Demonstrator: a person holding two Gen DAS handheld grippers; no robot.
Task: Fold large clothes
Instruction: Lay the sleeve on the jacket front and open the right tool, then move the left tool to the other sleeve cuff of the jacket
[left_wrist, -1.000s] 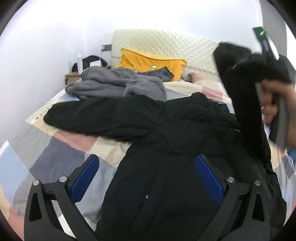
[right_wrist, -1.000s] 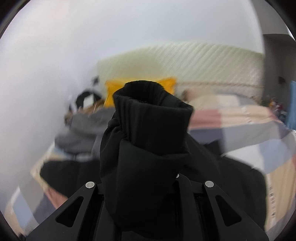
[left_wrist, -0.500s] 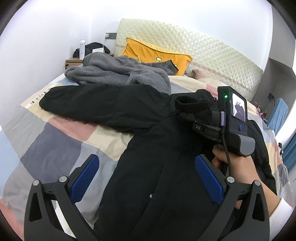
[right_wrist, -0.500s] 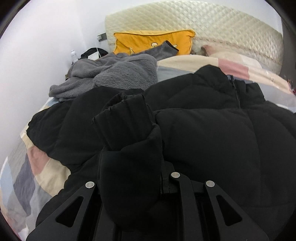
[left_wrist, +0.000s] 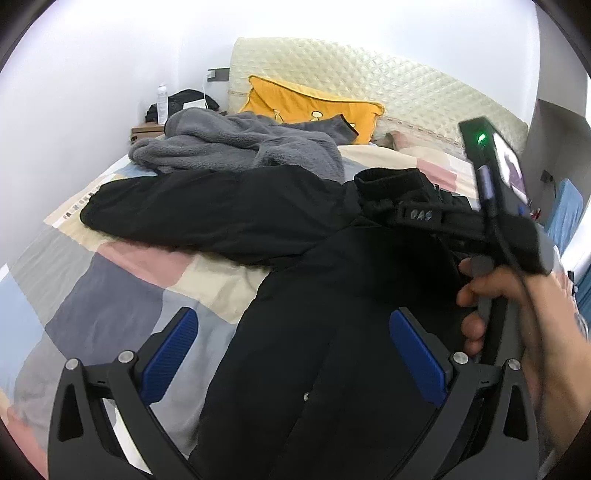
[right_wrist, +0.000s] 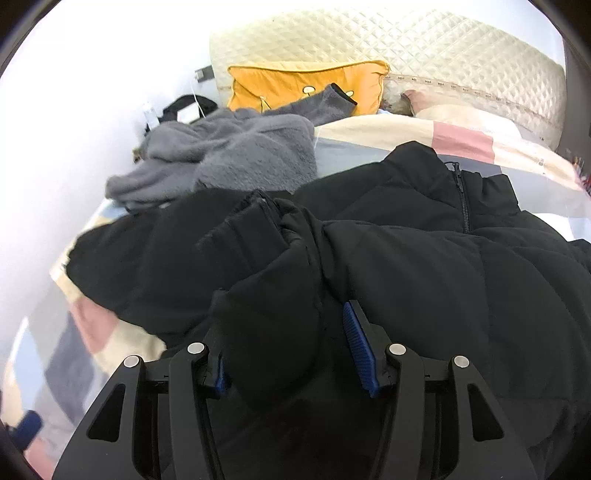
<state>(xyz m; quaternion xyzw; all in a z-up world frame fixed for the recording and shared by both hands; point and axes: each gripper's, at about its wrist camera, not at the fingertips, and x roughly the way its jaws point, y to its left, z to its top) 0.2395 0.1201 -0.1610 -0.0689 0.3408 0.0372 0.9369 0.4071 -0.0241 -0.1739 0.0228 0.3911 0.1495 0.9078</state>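
A black puffer jacket lies front-up on the bed, its zipped collar towards the headboard. One sleeve stretches out to the left. The other sleeve, with a ribbed cuff, is folded across the jacket's chest. My right gripper rests low over that folded sleeve; its jaws are opening and the sleeve lies loose between the blue pads. In the left wrist view the right gripper sits on the chest, held by a hand. My left gripper hovers open above the jacket's lower half, holding nothing.
A grey fleece garment is heaped behind the jacket, in front of a yellow pillow and the quilted headboard. The patchwork bedcover shows at the left. A nightstand with a bottle stands by the white wall.
The right gripper brought the sleeve down from the air onto the jacket's chest, and its jaws have spread apart from the sleeve. The left gripper has stayed about where it was.
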